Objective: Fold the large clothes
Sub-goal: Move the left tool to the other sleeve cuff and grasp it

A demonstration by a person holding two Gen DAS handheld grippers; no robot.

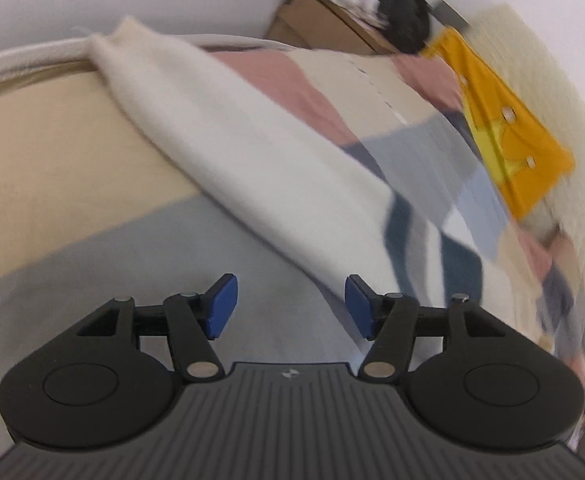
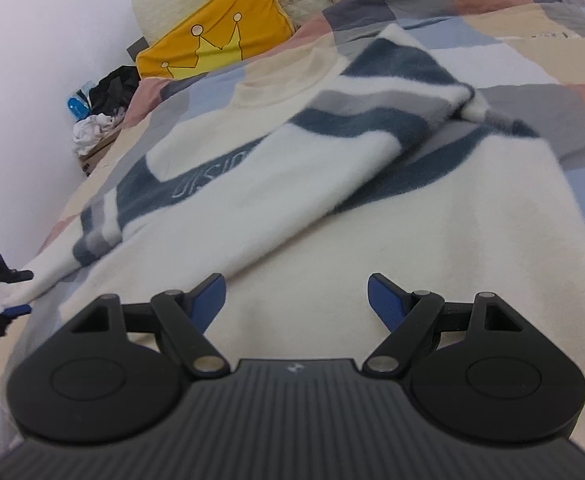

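Empty tongs [image 1: 290,307] gape beside white sweater [image 1: 252,160].

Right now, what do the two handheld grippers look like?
Identical build. Left gripper and right gripper: black linkage arms with silver pivot pins, blue textured pads, two round black housings, a ribbed grey body bearing a small white mark. No cables visible.

pale stitched lettering, too blurred to read for sure, runs on the dark blue band of the cream and blue fleece sweater [image 2: 196,188]; no other text shows
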